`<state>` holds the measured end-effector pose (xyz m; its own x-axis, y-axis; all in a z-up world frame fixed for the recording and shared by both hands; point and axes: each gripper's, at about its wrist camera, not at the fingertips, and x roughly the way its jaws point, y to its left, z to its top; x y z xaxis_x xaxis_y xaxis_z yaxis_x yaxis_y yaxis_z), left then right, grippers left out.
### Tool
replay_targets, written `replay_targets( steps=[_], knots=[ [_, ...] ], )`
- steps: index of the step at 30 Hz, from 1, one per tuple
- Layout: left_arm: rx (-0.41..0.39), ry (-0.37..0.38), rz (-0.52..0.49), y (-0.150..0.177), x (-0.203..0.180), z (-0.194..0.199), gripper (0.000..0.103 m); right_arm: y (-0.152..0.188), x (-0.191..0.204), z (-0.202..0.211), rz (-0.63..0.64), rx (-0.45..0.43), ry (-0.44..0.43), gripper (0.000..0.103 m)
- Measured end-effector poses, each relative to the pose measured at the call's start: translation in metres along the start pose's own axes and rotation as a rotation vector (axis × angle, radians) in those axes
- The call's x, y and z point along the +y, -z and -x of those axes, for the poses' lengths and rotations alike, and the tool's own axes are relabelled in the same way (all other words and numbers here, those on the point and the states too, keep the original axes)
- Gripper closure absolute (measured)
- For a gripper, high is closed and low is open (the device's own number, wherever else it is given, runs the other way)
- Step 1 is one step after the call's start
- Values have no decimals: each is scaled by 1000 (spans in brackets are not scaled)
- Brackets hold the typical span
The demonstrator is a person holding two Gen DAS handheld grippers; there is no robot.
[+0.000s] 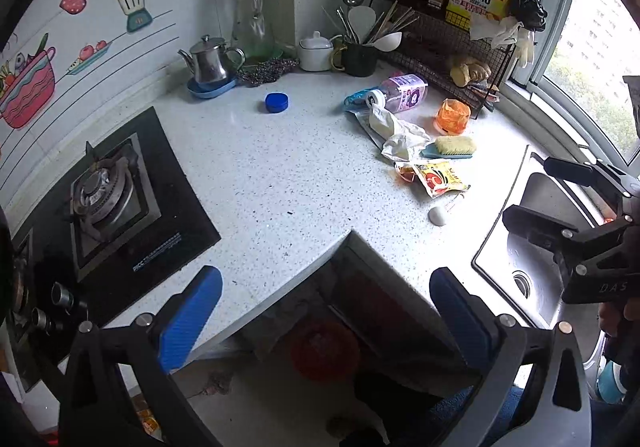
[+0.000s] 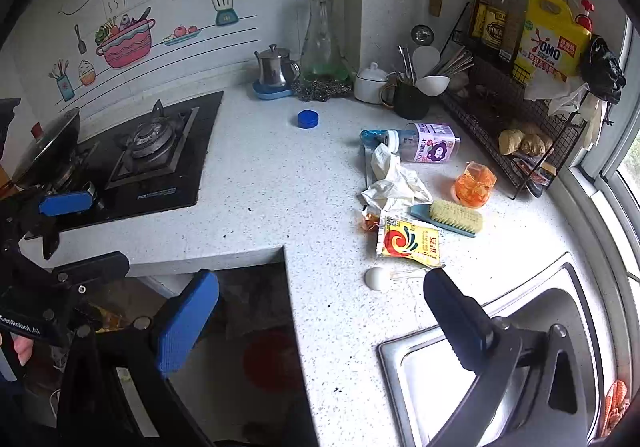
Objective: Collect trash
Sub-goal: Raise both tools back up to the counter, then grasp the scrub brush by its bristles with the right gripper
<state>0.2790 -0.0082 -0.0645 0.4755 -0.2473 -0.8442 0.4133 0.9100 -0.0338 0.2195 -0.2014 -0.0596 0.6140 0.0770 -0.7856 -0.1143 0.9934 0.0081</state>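
Trash lies on the speckled counter (image 1: 280, 175): a yellow sachet (image 1: 438, 177) (image 2: 408, 243), crumpled white plastic (image 1: 402, 141) (image 2: 394, 183), a toppled clear bottle (image 1: 404, 93) (image 2: 428, 143), an orange plastic cup (image 1: 452, 117) (image 2: 474, 183), a blue cap (image 1: 277, 102) (image 2: 308, 118) and a small white egg-shaped piece (image 1: 437, 215) (image 2: 375, 278). My left gripper (image 1: 326, 311) (image 2: 80, 233) hangs open and empty off the counter's inner corner. The right gripper (image 2: 320, 311) (image 1: 540, 195) is open and empty near the sink. A red bin (image 1: 324, 351) (image 2: 272, 361) shows dimly on the floor below.
A gas stove (image 1: 108, 199) (image 2: 156, 143) is on the left, and a steel sink (image 1: 532, 247) (image 2: 500, 347) on the right. A scrub brush (image 2: 452, 217), a wire rack of bottles (image 2: 520, 95), a mug of utensils (image 2: 410, 99), a kettle (image 2: 274, 67) and a glass carafe line the back.
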Motion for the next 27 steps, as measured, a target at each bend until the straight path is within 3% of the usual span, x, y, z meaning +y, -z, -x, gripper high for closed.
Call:
replay_targets(
  steps=[7,14,18,22,27],
  knots=[
    [47,39,-11,-54,-21,-49,0,-25,-56,-33,-35,42,16,1],
    [108,29,-36,-97,-41,-91,0,-43,-105,-79,-6,134,20,1],
    [138,39,-19,-114,-48,-114,0,-48,-133,-112,16,197,33,16],
    [176,46,-17,-126,-57,-138,0,-48,-155,-145,25,266,11,23],
    [219,56,-35,-133,-69,-162,0,-48,-158,-173,127,327,-19,26]
  ],
)
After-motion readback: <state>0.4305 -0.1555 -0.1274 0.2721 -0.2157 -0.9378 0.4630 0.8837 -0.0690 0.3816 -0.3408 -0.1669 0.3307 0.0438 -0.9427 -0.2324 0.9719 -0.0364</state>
